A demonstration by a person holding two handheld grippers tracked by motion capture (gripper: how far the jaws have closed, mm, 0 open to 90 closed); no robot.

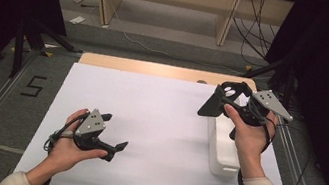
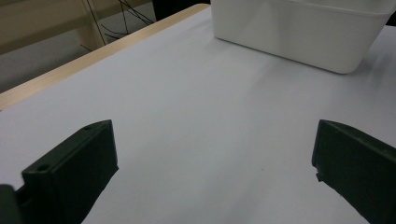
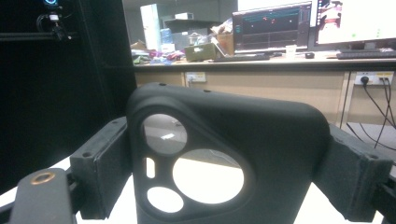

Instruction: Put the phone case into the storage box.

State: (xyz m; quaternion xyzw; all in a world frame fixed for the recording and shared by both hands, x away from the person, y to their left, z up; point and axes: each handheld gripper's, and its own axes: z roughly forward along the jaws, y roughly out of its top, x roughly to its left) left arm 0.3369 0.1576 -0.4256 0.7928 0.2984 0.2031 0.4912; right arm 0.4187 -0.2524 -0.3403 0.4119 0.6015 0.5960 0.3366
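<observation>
Setting: white-covered bench (image 1: 147, 120), wooden edge at the far side, dark curtains either side.
Phone case (image 3: 224, 154): black, clamped between the right gripper (image 1: 223, 105) jaws above the white bin (image 1: 223, 153).
Handling: likely light, flexible, slightly grippy; hold by side edges.
Orientation: camera cut-outs leftward; long axis across jaws.
Left gripper (image 1: 115, 132): jaws apart, empty.

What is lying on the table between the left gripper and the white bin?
Nothing: in the left gripper view the white table cover is bare from the open left gripper to the white bin.
</observation>
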